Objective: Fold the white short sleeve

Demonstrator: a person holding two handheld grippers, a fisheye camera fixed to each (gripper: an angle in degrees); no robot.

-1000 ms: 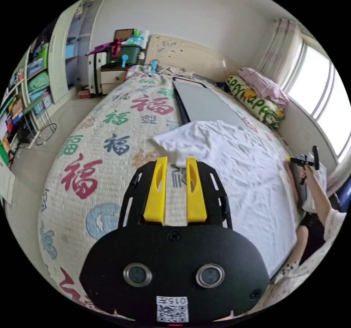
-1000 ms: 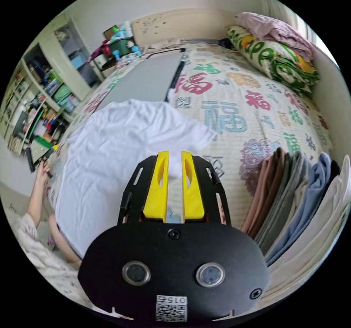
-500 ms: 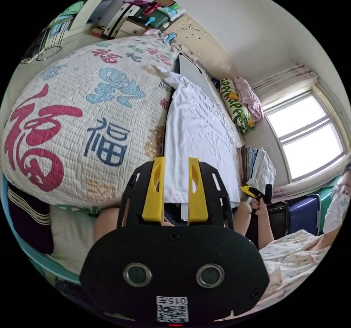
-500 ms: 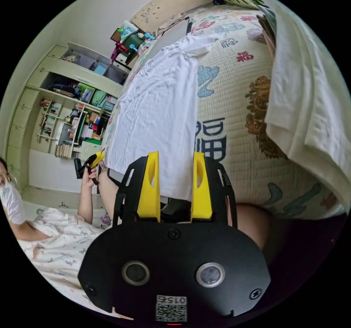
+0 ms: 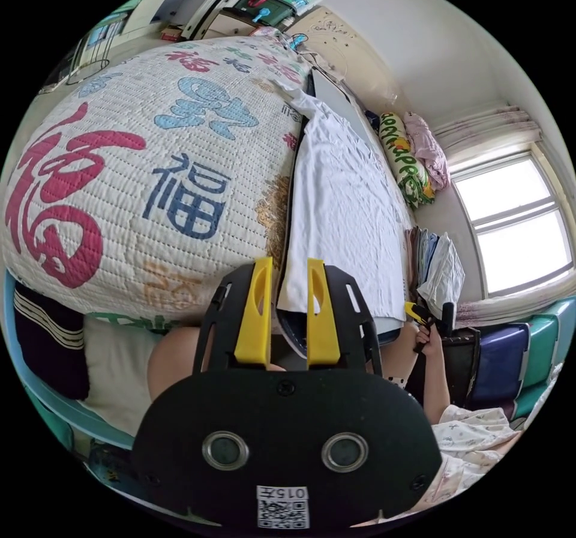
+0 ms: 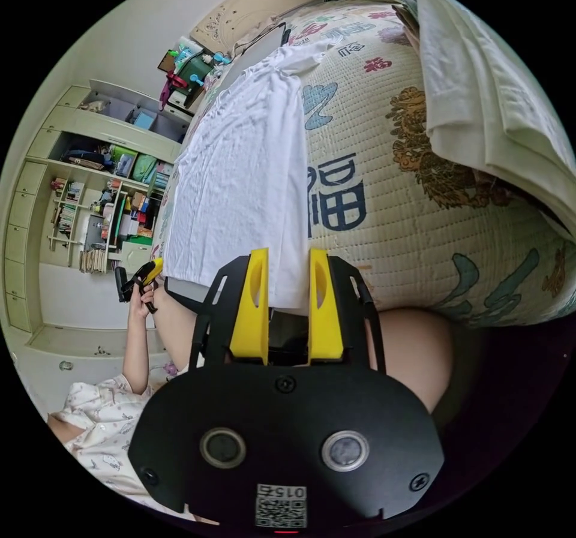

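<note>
The white short sleeve shirt (image 5: 342, 202) lies spread flat along the patterned bed quilt (image 5: 150, 160), its hem at the near edge. My left gripper (image 5: 287, 268) is open at the hem's left corner, and the cloth's corner sits in the gap between the jaws. In the right gripper view the shirt (image 6: 246, 166) runs away from me, and my right gripper (image 6: 288, 259) is open at the hem's right corner with the edge between the jaws. Each view also shows the other gripper in a hand: the right one (image 5: 427, 316) and the left one (image 6: 139, 277).
A grey board (image 6: 258, 49) lies under the shirt's far end. A stack of folded clothes (image 6: 480, 82) sits on the quilt (image 6: 390, 202) to the right. Pillows (image 5: 414, 166) lie near the window. Shelves (image 6: 102, 202) stand to the left. The person's knees (image 6: 414, 346) are at the bed's edge.
Both grippers went from the shirt's sleeves down to its hem corners at the bed's near edge. Since half a second ago the right jaws have narrowed around the hem.
</note>
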